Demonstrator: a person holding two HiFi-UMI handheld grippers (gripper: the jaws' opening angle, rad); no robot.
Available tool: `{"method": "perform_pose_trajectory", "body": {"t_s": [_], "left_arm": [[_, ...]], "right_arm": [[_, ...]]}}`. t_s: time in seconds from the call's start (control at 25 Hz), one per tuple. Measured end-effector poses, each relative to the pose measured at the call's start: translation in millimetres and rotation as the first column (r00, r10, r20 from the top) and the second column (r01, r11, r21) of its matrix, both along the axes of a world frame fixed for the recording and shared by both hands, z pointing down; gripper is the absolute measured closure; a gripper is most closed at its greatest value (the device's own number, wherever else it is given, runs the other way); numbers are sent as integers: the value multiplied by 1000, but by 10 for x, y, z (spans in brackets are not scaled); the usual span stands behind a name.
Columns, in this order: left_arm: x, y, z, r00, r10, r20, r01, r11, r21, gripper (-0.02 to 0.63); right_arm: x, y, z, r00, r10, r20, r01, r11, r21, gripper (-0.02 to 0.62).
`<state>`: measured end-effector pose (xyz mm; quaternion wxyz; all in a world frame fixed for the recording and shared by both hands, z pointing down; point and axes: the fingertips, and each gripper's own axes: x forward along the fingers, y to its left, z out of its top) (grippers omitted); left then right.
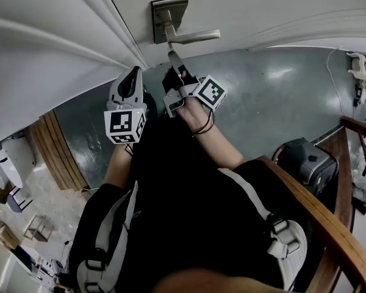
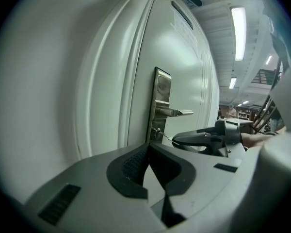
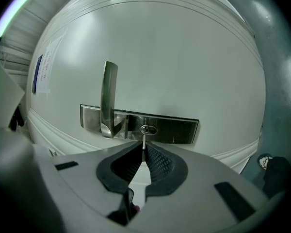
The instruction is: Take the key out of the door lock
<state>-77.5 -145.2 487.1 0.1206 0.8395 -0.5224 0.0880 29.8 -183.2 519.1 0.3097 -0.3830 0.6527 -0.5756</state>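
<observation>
Head view, looking steeply down: white door (image 1: 262, 5) across the top, moulded white frame (image 1: 55, 54) sweeping down the left, grey-green floor (image 1: 280, 96) below, wooden railing (image 1: 329, 224) curving through the lower right. Next in size, the two grippers, side by side under the lock. Left gripper (image 1: 134, 73) near the frame's edge, apart from the lock plate (image 1: 169, 14); in the left gripper view, black pads (image 2: 131, 161) closed tip to tip, nothing between them. Right gripper (image 1: 178, 72) just below the lever handle (image 1: 195, 36), nose pointed at the lock; in the right gripper view, jaws drawn narrow and clamped on the key (image 3: 143, 147), pads (image 3: 157, 159) pressing on either side of it. Smaller again: the brushed-metal lock plate, fixed to the door, with the handle jutting from it toward the right. Smallest of all, the key, a thin pale strip bridging the short gap from the keyhole (image 3: 148, 129) to the right gripper's pads, far end at the keyhole, near end gripped; visible also from the side in the left gripper view, slanting from plate to jaws.
</observation>
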Motion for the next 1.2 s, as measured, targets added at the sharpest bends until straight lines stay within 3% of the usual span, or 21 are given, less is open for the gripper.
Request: {"method": "perform_pose_trajectory", "body": {"t_s": [0.72,0.88,1.0,1.2], "left_arm": [[124,162,26,1000,7,-1,-7,1000,-7,583],[147,197,24,1000,9,2,-9,1000,-8,583],[143,220,34,1000,8,1,-8,1000,-13,583],[183,269,35,1000,14,-5,-14,1000,-28,583]], "right_arm": [[94,283,119,996,-39,-82,36,999,-36,565],[61,342,86,988,-67,-137,68,998,8,565],[30,414,110,965,-104,-241,112,993,20,565],[43,546,140,879,-154,-452,192,981,38,565]]}}
